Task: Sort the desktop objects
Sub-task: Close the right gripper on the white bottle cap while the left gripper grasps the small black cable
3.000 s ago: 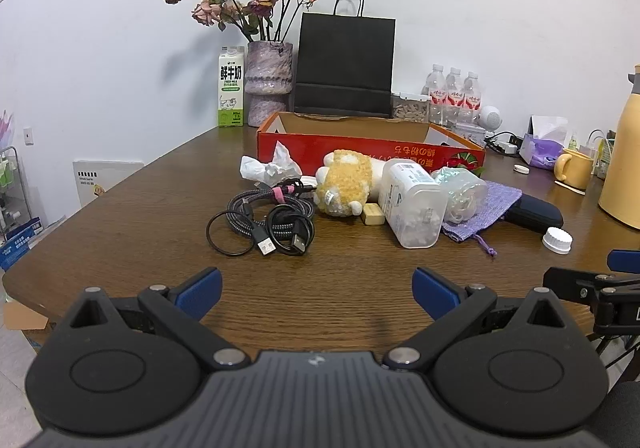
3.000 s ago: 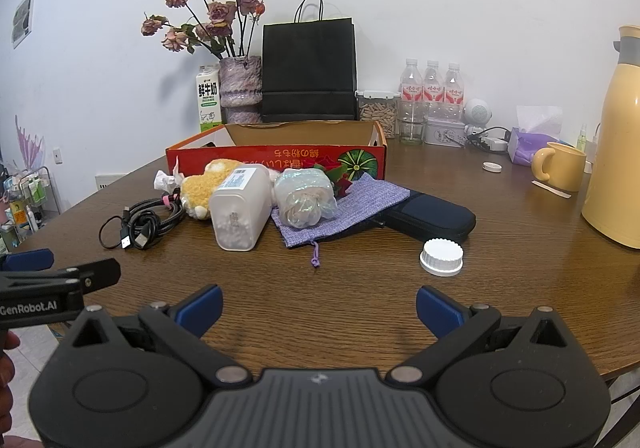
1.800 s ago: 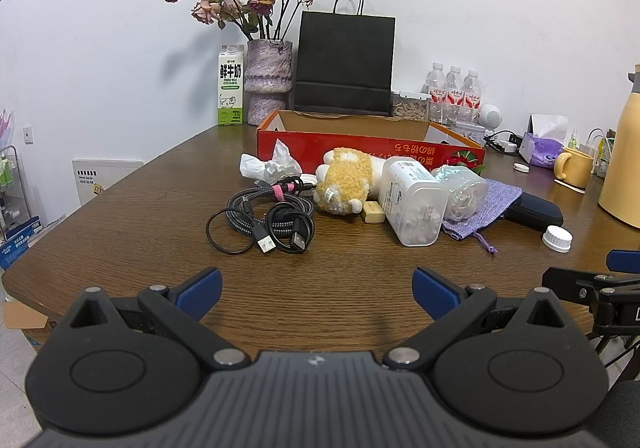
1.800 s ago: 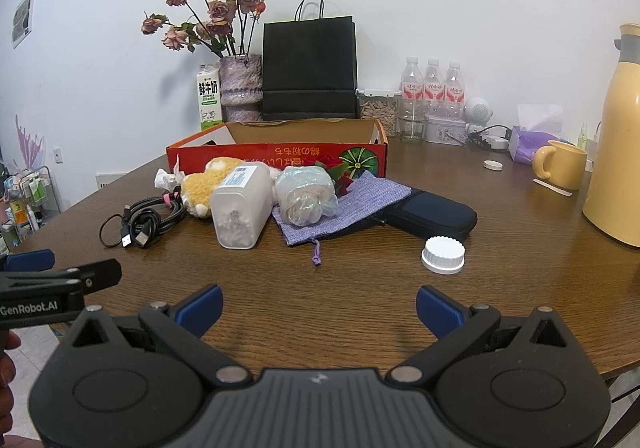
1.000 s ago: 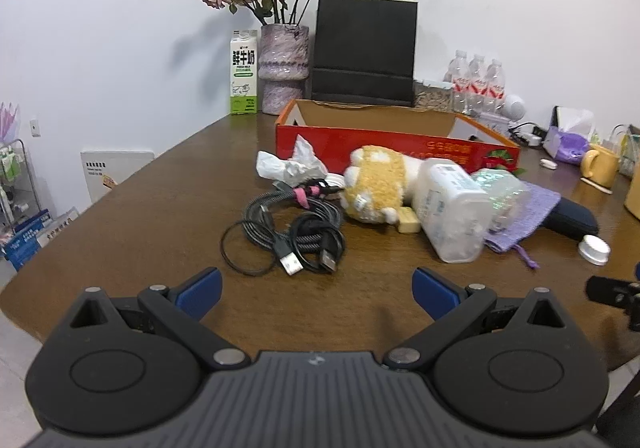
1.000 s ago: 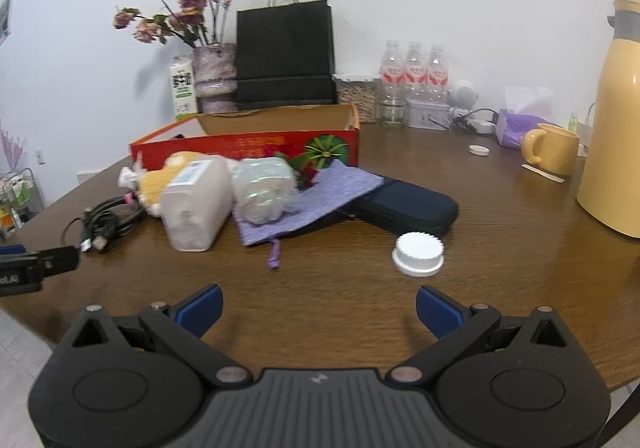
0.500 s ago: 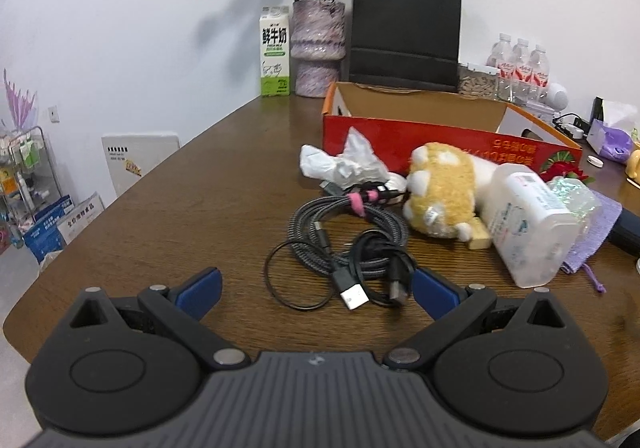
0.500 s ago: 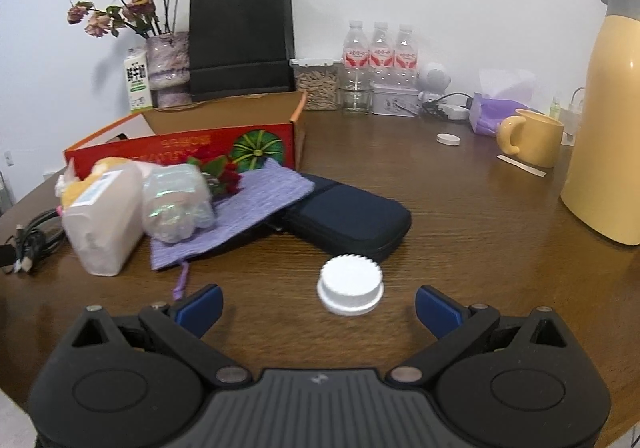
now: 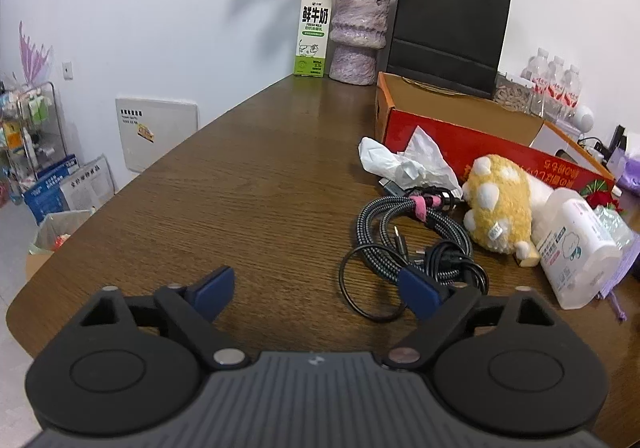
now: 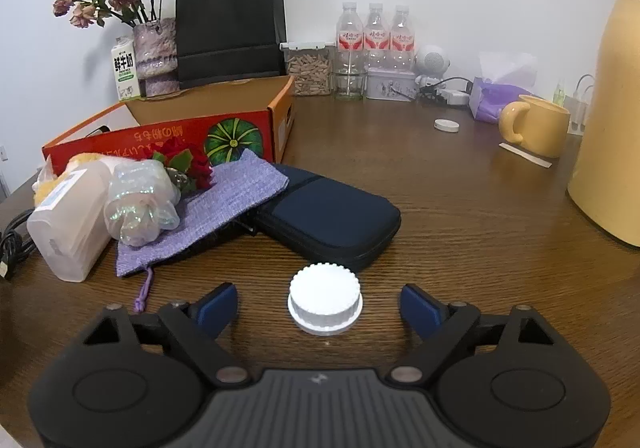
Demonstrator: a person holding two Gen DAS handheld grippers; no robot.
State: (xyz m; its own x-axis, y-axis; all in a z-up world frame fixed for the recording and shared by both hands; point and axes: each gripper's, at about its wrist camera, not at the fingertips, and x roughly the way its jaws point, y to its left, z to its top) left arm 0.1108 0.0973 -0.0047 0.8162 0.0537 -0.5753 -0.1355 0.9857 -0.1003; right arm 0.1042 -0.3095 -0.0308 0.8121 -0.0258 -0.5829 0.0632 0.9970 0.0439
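Observation:
My right gripper (image 10: 320,306) is open and low over the table, with a white ribbed cap (image 10: 325,299) between its fingers, touching neither. Behind the cap lie a dark blue zip case (image 10: 328,213), a purple cloth pouch (image 10: 224,207), a clear plastic wrap bundle (image 10: 140,201) and a white plastic container (image 10: 66,219). My left gripper (image 9: 318,286) is open and empty; its right finger (image 9: 418,290) overlaps a coil of black cables (image 9: 416,244). Beyond the cables lie crumpled white paper (image 9: 408,163), a yellow plush toy (image 9: 498,207) and the white container (image 9: 576,252). A red cardboard box (image 9: 460,135) stands open behind them.
A milk carton (image 9: 314,35), flower vase (image 9: 358,33) and black paper bag (image 9: 448,35) stand at the back. On the right are water bottles (image 10: 374,35), a yellow mug (image 10: 536,125), a small white lid (image 10: 447,125) and a yellow thermos (image 10: 610,115). The table's left edge (image 9: 120,187) curves near.
Both grippers moved forward and lower. The right one closed in until the white cap sits between its fingers. The left one swung left and came up to the cable coil.

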